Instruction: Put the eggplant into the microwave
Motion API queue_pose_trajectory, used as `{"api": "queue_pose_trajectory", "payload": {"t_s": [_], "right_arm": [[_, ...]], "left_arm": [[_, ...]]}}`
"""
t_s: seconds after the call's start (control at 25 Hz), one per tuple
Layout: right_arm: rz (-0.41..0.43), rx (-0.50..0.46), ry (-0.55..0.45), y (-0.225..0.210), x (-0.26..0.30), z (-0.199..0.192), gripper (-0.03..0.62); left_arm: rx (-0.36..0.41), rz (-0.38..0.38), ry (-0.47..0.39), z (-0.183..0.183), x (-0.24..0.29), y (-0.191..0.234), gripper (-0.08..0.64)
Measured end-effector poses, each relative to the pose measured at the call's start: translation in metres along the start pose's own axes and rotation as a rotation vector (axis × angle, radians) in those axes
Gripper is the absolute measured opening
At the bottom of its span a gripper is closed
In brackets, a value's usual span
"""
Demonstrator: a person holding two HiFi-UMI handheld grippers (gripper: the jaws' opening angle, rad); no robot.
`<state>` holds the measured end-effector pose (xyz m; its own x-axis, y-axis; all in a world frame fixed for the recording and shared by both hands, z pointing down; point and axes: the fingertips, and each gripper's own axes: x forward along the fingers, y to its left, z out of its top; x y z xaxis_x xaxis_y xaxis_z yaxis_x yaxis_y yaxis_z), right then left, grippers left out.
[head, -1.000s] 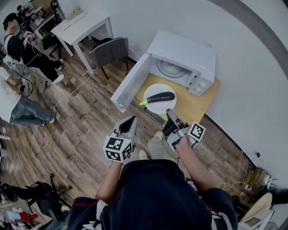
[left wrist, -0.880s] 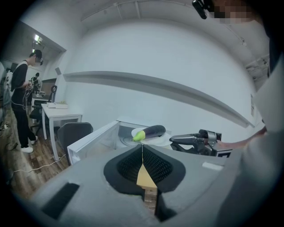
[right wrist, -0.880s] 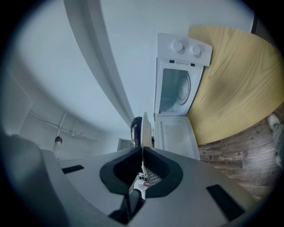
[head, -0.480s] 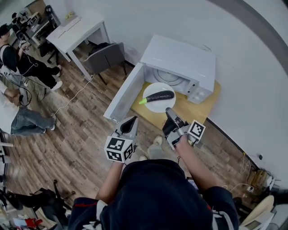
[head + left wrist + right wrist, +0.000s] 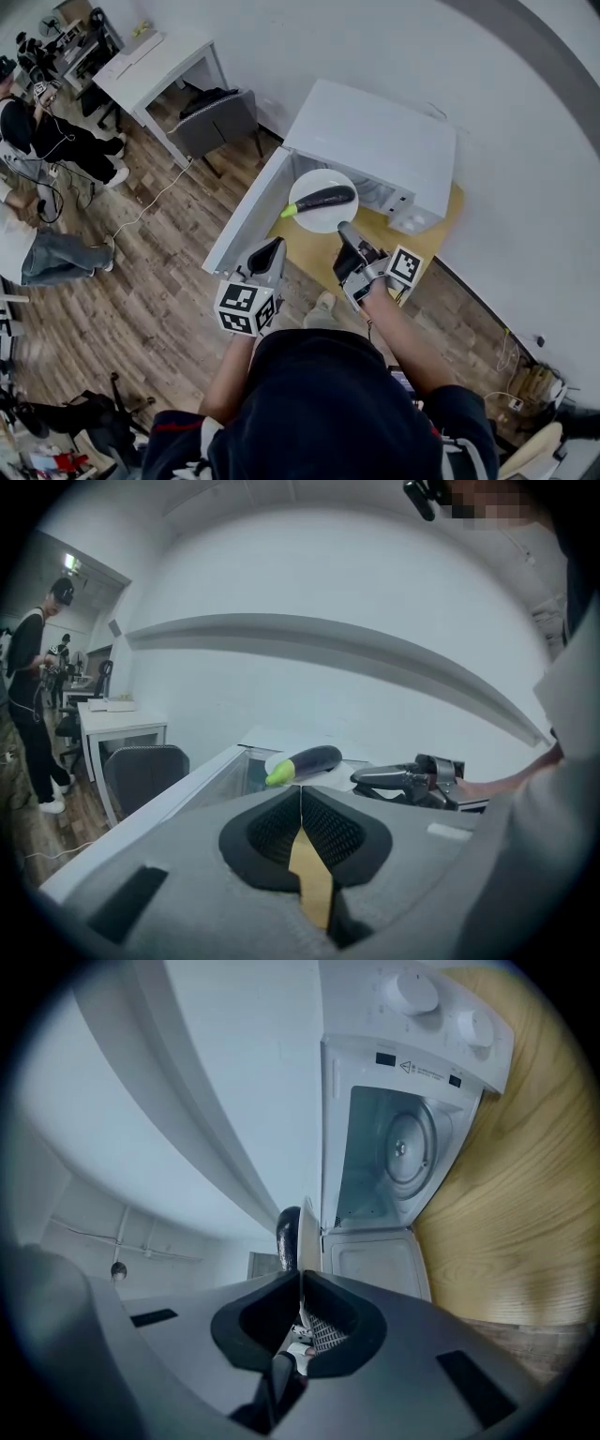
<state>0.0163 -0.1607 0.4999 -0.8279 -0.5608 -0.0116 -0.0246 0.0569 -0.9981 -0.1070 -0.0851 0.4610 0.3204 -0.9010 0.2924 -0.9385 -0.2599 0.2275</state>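
Item: eggplant [image 5: 322,199], on a white plate [image 5: 319,221] pinched at its rim by the right hand-held gripper [image 5: 345,230], now carried from the wooden surface [image 5: 398,246] to the open microwave [image 5: 375,141] mouth, not yet inside; left hand-held gripper [image 5: 272,248] pressed together, empty.

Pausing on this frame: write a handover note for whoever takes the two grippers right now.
Left gripper: shut, empty, near the open microwave door.
Right gripper: shut on the rim of the round white plate, held up in front of the white microwave.
The dark purple eggplant with a green stem lies on the plate.
Done: door open, plate picked up.
Left: set the plate inside and release it.
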Motion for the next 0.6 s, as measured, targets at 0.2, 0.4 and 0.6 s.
{"api": "queue_pose_trajectory", "payload": {"t_s": [0.2,0.4,0.6], "right_arm": [[-0.011,0.009,0.032,-0.008,0.007,0.011,0.019],[-0.014,0.014,0.043,-0.015,0.008,0.021,0.018],[-0.035,0.030,0.036,-0.025,0.001,0.023,0.020]], "left_arm": [[-0.004,0.013,0.015,-0.001,0.018,-0.001,0.018],[-0.002,0.021,0.017,0.002,0.031,-0.002,0.017],[0.001,0.014,0.038,-0.003,0.039,-0.006,0.018]]}}
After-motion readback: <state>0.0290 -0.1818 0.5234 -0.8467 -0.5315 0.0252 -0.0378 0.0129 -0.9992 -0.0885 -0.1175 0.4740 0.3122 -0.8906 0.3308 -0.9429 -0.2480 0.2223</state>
